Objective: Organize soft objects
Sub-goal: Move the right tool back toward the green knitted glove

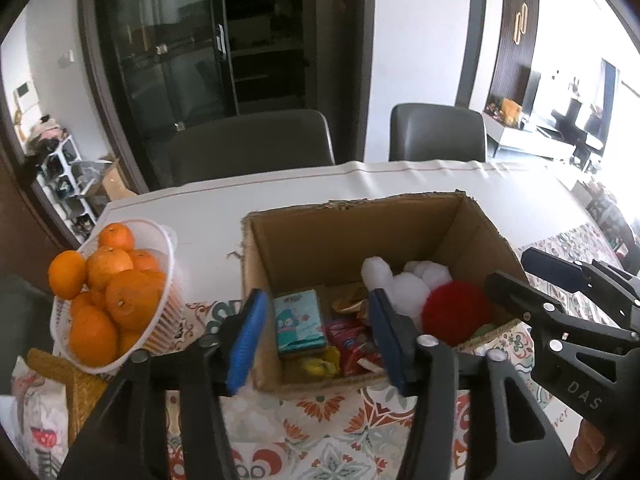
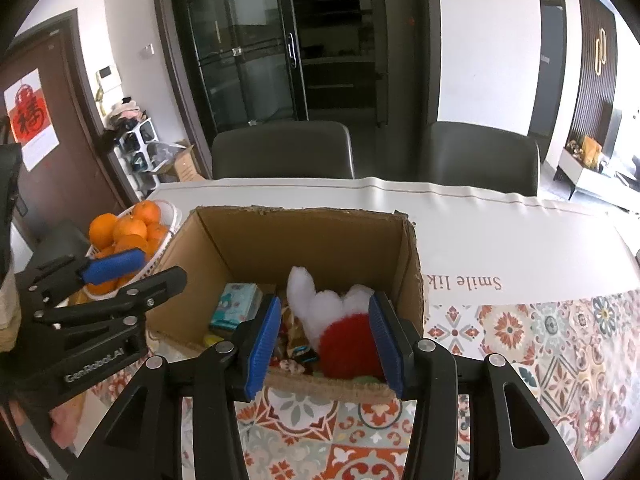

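An open cardboard box (image 1: 340, 236) (image 2: 300, 240) stands on the table. Inside it lies a white and red plush toy (image 1: 408, 292) (image 2: 320, 308), at the right side. A teal tissue pack (image 1: 298, 324) (image 2: 236, 306) and bright snack packets (image 1: 348, 344) lie beside it on the box floor. My left gripper (image 1: 318, 300) (image 2: 158, 266) hangs open above the box's near wall with nothing between its blue pads. My right gripper (image 2: 325, 300) (image 1: 516, 270) is open too, over the near right part of the box. The plush shows in the gap between its pads, which do not press on it.
A white bowl (image 1: 162, 230) (image 2: 172, 210) heaped with oranges stands left of the box on a woven mat (image 1: 60, 368). A patterned cloth (image 1: 320, 432) (image 2: 520, 340) covers the near table. Two dark chairs (image 1: 252, 144) (image 1: 438, 132) stand at the far edge.
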